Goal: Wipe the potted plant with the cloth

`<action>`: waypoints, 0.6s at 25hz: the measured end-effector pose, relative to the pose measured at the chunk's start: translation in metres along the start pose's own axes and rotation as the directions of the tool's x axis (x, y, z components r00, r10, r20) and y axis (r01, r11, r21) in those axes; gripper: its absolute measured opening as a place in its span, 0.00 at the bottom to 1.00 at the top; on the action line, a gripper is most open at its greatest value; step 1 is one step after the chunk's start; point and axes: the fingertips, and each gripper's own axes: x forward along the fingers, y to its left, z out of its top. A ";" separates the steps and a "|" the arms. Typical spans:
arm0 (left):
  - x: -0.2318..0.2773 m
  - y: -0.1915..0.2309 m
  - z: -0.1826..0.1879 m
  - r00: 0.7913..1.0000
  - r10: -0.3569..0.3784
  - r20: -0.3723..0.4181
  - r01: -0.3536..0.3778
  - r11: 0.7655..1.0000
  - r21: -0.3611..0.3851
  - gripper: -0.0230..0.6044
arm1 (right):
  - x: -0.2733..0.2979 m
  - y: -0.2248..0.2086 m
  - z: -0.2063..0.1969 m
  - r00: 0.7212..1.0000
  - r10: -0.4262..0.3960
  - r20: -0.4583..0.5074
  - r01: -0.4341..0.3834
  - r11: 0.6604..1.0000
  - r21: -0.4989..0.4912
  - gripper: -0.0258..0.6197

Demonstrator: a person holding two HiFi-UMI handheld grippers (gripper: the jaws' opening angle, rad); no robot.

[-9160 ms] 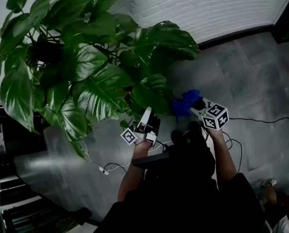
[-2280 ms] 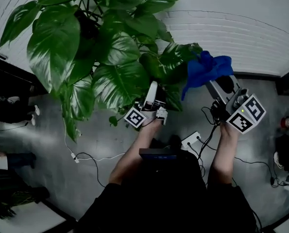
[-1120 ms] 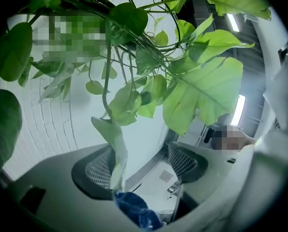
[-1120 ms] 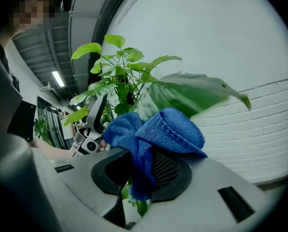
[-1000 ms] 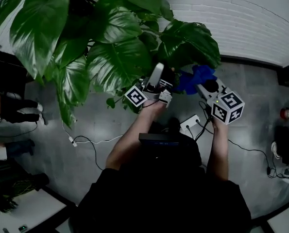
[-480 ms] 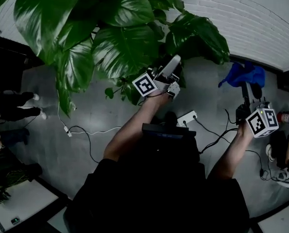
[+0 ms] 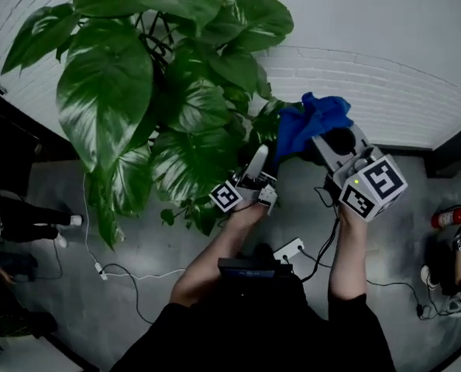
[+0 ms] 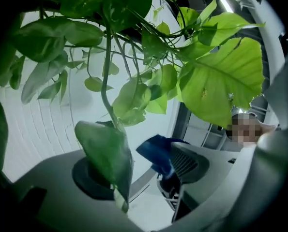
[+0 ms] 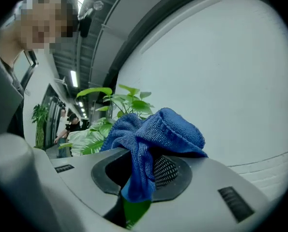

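Cloth (image 7: pixel 314 121) pinched in right gripper (image 7: pixel 328 136), just beside potted plant (image 7: pixel 180 111) leaves.

Head view: both bare forearms reach up from the lower centre of the frame. Left forearm (image 7: pixel 215 258) angles up and right to the left claw (image 7: pixel 259 157) at frame centre, tilted upward, its marker cube (image 7: pixel 225 197) at the base. Jaws wide apart, having just closed in a little. A leaf (image 8: pixel 107 153) hangs between them by the left-side pad, not pinched. Right forearm (image 7: pixel 345 254) runs straight up, right of centre. Right claw (image 7: pixel 327 136) is slightly higher in the frame, with its cube (image 7: pixel 373 186) facing the camera. Jaws clamped on the blue cloth (image 9: pixel 153 129), which is bunched over the pads.
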 end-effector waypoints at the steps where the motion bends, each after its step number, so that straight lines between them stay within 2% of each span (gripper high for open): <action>1: 0.002 -0.001 0.000 1.000 -0.013 0.006 0.013 1.000 -0.005 0.58 | 0.017 0.002 -0.005 0.999 0.026 -0.031 -0.025 1.000 0.008 0.20; 4: 0.009 -0.005 0.003 0.998 -0.055 0.019 0.055 0.998 -0.017 0.40 | 0.066 -0.001 -0.027 0.985 0.104 -0.134 -0.101 0.994 0.029 0.20; 7: 0.002 -0.008 0.000 0.997 -0.069 0.027 0.070 0.997 -0.017 0.35 | 0.092 0.003 -0.074 0.949 0.149 -0.277 -0.137 0.989 0.060 0.20; 9: 0.000 -0.007 0.001 0.996 -0.089 0.028 0.089 0.996 -0.011 0.32 | 0.095 0.000 -0.096 0.931 0.152 -0.331 -0.135 0.988 0.074 0.20; 11: 0.005 -0.009 0.007 0.993 -0.114 0.028 0.115 0.993 -0.011 0.31 | 0.092 -0.006 -0.095 0.935 0.140 -0.325 -0.123 0.990 0.072 0.20; 15: -0.005 -0.015 0.005 0.993 -0.113 0.038 0.115 0.992 -0.047 0.30 | 0.051 0.008 -0.102 0.953 0.111 -0.281 -0.084 0.991 0.108 0.20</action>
